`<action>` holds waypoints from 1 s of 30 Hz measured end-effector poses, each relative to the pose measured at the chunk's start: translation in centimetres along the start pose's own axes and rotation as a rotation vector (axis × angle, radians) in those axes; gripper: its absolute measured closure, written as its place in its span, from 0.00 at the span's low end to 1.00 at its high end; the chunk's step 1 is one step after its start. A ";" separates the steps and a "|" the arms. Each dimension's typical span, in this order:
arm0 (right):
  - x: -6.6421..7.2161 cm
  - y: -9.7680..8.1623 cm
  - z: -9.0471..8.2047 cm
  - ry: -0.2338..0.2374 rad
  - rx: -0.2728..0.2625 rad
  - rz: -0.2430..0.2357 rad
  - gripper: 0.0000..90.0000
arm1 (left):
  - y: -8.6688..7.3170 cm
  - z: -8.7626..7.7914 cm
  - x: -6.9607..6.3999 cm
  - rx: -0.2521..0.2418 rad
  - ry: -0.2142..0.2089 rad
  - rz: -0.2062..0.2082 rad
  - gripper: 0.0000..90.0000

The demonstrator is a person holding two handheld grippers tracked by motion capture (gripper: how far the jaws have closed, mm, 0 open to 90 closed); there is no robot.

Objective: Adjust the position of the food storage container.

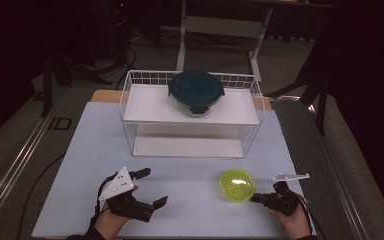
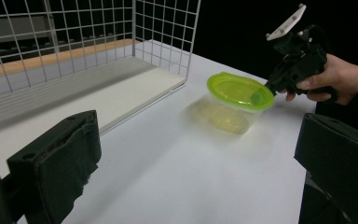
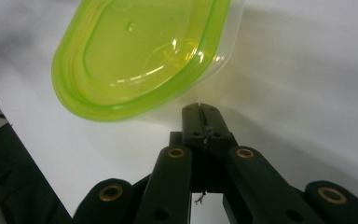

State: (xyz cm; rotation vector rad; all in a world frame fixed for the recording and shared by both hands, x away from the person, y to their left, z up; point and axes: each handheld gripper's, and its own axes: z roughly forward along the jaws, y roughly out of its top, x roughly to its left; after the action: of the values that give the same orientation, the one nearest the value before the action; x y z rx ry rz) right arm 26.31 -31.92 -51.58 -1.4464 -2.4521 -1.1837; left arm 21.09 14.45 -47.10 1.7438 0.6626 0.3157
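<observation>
Item 1: small clear container w/ lime-green lid (image 1: 237, 184), lid on, standing upright on the white table (image 1: 190, 175), approx 4 o'clock of the table's centre, near the front edge. In the left gripper view it sits at 1 o'clock (image 2: 239, 100); in the right gripper view its lid rim (image 3: 135, 60) is at 11 o'clock, just past the jaw tips.

Item 2: right tongs (image 1: 256, 198), at 4 o'clock of the container, tips at its rim. Clenched, jaws pressed together w/ nothing between them (image 3: 200, 111); from the left gripper view the tips (image 2: 265, 91) look to be touching the lid edge, but can't tell for sure. Held by the right hand (image 1: 296, 220).

Item 3: left tongs (image 1: 151, 186), approx 9 o'clock of the container, well apart from it. Released, jaws wide, nothing held.

Item 4: white wire rack (image 1: 192, 117), 2 shelves, at 12 o'clock on the table.

Item 5: round glass container w/ dark teal clip lid (image 1: 196, 92), on the rack's top shelf, near centre.
</observation>
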 end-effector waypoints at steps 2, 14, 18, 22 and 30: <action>0.3 0.1 0.5 0.004 0.015 -0.008 1.00 | 0.0 0.0 0.0 0.000 0.000 0.000 0.00; 0.1 1.3 1.5 -0.028 0.009 -0.018 1.00 | 0.0 0.0 0.0 -0.001 0.001 0.002 0.00; -0.5 2.0 1.5 -0.036 -0.003 -0.006 1.00 | 0.0 0.0 0.0 0.001 -0.001 0.001 0.00; -0.2 2.3 2.1 -0.022 0.015 -0.007 1.00 | 0.0 0.0 0.0 0.002 -0.002 0.002 0.00; 1.0 2.8 3.4 0.010 0.038 -0.029 1.00 | 0.0 0.0 -0.1 0.002 -0.005 0.004 0.00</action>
State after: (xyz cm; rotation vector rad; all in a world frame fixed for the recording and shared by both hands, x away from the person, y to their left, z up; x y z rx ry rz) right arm 28.96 -28.28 -51.88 -1.3966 -2.4837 -1.1404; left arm 21.04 14.41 -47.10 1.7478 0.6560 0.3137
